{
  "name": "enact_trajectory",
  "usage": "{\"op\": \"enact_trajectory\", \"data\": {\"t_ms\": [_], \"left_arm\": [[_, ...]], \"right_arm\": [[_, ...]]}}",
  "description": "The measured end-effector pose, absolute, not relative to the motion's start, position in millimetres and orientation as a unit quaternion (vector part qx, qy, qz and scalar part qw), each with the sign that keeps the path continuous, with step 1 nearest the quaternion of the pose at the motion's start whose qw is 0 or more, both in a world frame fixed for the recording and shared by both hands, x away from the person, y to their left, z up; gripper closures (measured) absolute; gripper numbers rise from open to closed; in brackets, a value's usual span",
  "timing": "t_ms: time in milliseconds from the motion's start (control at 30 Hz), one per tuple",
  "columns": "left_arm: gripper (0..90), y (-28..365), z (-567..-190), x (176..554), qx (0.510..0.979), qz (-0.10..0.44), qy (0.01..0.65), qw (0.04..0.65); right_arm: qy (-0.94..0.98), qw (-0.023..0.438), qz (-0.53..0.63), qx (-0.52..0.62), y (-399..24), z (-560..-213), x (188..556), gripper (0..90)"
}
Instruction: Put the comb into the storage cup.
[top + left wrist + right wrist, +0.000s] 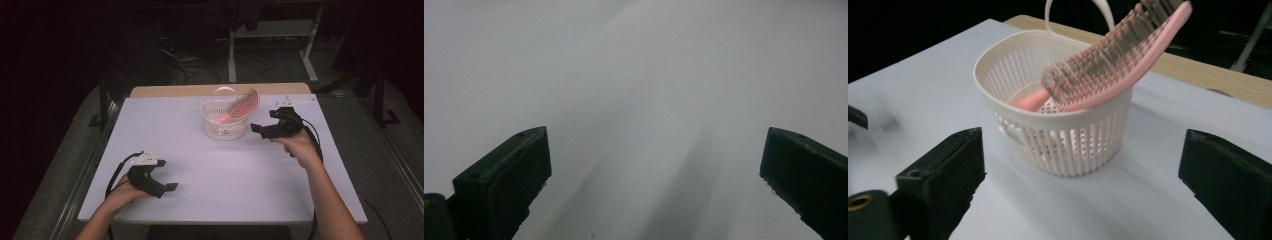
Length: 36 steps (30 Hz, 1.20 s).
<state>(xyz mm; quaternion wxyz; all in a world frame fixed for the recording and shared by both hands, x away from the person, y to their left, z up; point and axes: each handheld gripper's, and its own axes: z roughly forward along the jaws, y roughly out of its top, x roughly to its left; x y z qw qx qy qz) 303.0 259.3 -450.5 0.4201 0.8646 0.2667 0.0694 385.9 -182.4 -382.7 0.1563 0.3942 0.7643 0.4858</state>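
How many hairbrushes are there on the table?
1: the pink hairbrush stands tilted in the white basket, handle down, head leaning over the rim. Nothing else seems hidden inside the basket.

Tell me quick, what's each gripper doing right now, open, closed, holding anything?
Left gripper: jaws open, nothing between them, over the bare white table.
Right gripper: jaws open, holding nothing, beside the basket with the pink hairbrush in it.

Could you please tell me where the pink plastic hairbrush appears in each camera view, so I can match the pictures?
High view: the pink plastic hairbrush lies slanted in the white slotted plastic basket, upper centre, head over the right rim.
Left gripper view: it looks at bare white table between open jaws.
Right gripper view: top centre, head jutting up right past the basket.
Shared landmark: the white table.
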Motion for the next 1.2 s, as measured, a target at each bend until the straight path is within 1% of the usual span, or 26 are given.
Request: {"op": "enact_trajectory", "data": {"t_ms": [67, 167, 633, 1200], "left_arm": [[0.0, 260, -450, 303, 0.865, 0.070, 0.266, 0.420], [0.0, 261, -450, 303, 0.865, 0.071, 0.266, 0.420], [0.0, 262, -449, 305, 0.865, 0.074, 0.262, 0.422], [0.0, 261, -448, 305, 0.864, 0.074, 0.260, 0.426]], "right_arm": [[0.767, 0.155, 0.480, 0.396, -182, -386, 382, 0.4], [0.770, 0.154, 0.478, 0.394, -182, -392, 375, 0.0], [0.784, 0.151, 0.462, 0.387, -184, -418, 337, 0.0], [0.797, 0.132, 0.452, 0.378, -195, -440, 307, 0.0]]}}
